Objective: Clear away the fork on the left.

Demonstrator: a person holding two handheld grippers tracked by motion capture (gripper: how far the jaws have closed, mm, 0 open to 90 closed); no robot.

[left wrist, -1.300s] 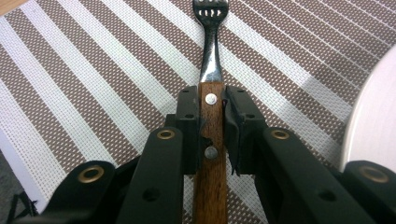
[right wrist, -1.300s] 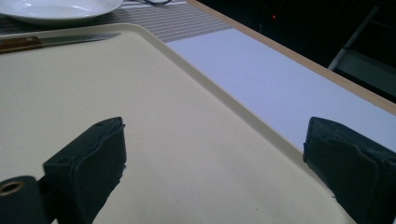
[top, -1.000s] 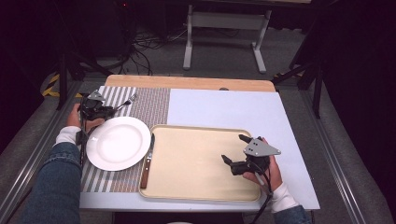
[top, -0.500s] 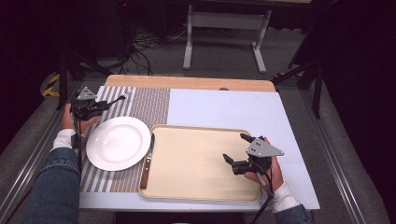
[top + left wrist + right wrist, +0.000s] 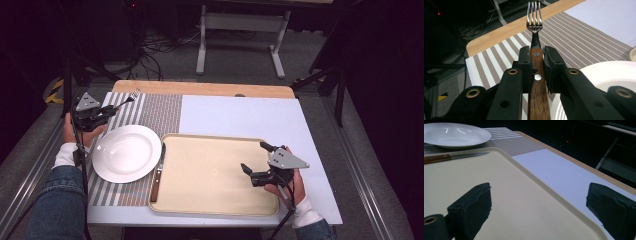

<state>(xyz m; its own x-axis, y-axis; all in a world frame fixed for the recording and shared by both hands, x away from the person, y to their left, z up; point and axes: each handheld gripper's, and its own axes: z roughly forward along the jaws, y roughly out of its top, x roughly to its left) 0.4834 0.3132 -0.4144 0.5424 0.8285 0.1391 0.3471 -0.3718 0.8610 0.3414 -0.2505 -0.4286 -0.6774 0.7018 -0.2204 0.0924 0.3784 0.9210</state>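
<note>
Left gripper [image 5: 536, 62] pinching fork [image 5: 534, 17] handle, tines ahead over striped placemat [image 5: 579, 37]

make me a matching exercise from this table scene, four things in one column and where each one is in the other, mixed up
Things:
1. fork
2. knife
3. plate
4. right gripper

Places:
A. on the striped placemat, left of the tray
B. clamped in the left gripper, tines pointing away
C. above the tray, jaws open and empty
D. lying along the tray's left edge, wooden handle nearest the person

Pairs: 1-B, 2-D, 3-A, 4-C
</note>
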